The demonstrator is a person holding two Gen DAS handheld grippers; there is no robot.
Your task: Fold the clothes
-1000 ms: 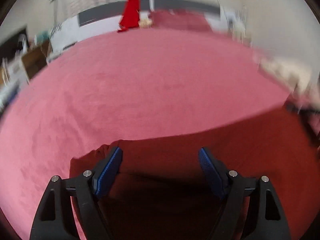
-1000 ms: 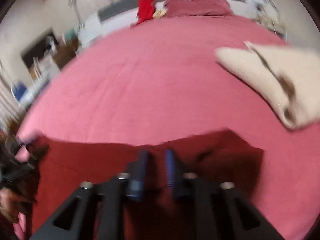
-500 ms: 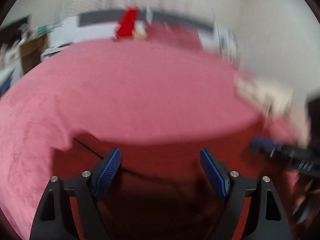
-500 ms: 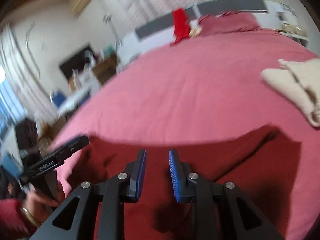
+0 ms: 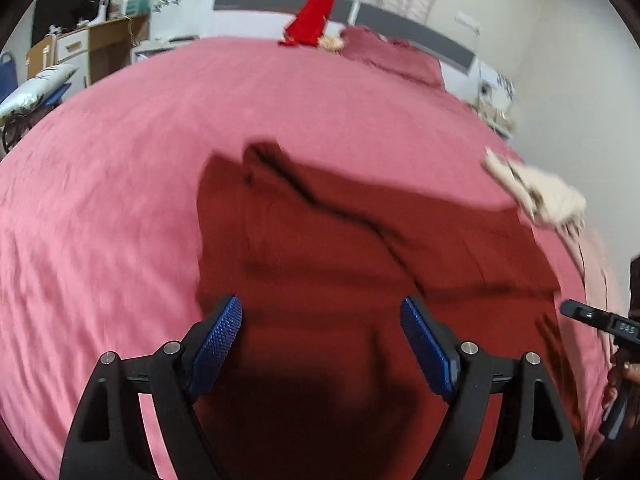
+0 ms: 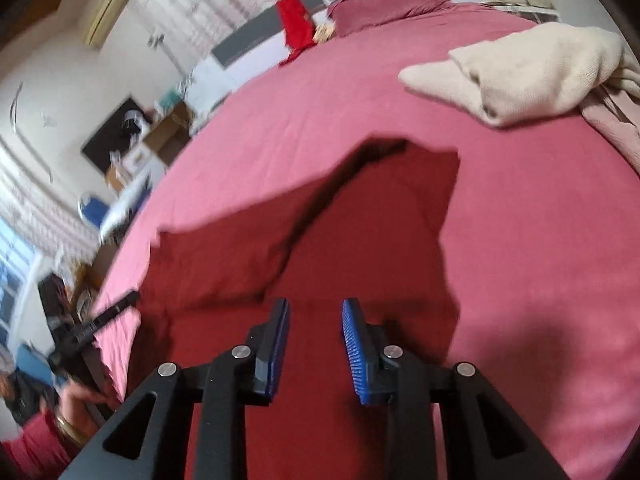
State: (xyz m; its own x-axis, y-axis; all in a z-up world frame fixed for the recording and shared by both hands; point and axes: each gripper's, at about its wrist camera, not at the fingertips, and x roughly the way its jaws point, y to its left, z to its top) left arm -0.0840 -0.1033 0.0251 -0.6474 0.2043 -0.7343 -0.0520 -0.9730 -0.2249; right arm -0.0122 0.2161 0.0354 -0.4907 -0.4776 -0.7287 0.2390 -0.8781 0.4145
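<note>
Pink bed carries the dark red garment, its long axis running upper left to lower right. Left claw gapes empty above it; right claw, just opening, empty, is nearer its right end.

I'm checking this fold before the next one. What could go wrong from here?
1. The dark red garment carries a raised diagonal crease; folding over it may lock the crease in.
2. The cream sweater lies close by; a wide sweep could drag it.
3. Both views are blurred, so edge alignment is uncertain.
</note>
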